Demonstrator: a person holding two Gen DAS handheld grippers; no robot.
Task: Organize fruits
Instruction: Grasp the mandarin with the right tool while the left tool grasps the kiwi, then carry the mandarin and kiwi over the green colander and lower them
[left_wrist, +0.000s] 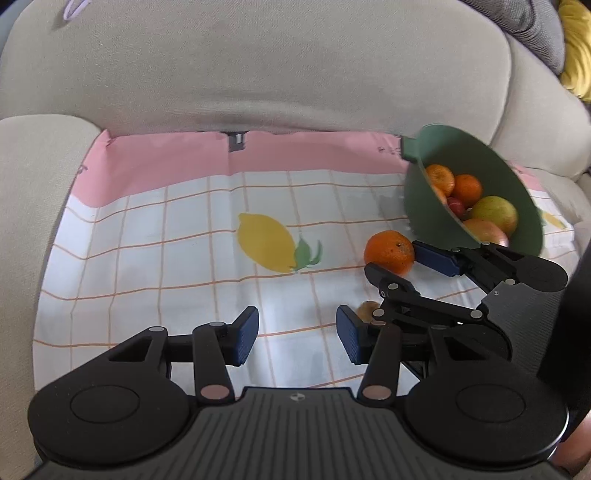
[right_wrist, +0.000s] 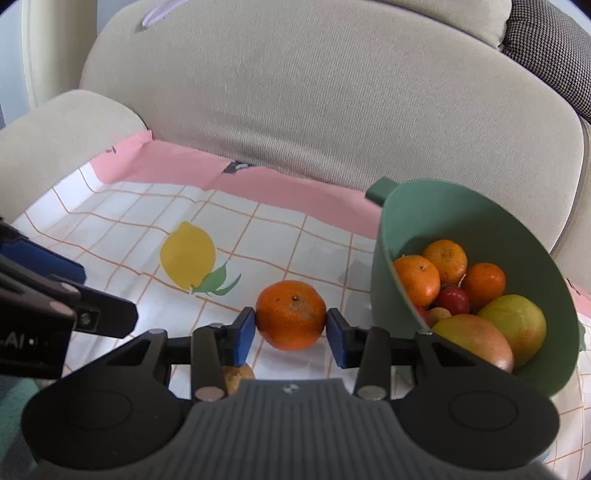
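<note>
I've got the round orange tangerine (right_wrist: 290, 314) on the checked tablecloth (right_wrist: 122, 221), just left of the green plastic bowl (right_wrist: 517, 229) holding more fruit.

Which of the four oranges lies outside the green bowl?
The orange on the checked cloth, between the right gripper's fingers. The other three sit inside the green bowl among other fruit.

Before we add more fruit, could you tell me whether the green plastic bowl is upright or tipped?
Tipped: the green plastic bowl leans with its opening sideways, toward both cameras, fruit piled against its lower wall.
</note>
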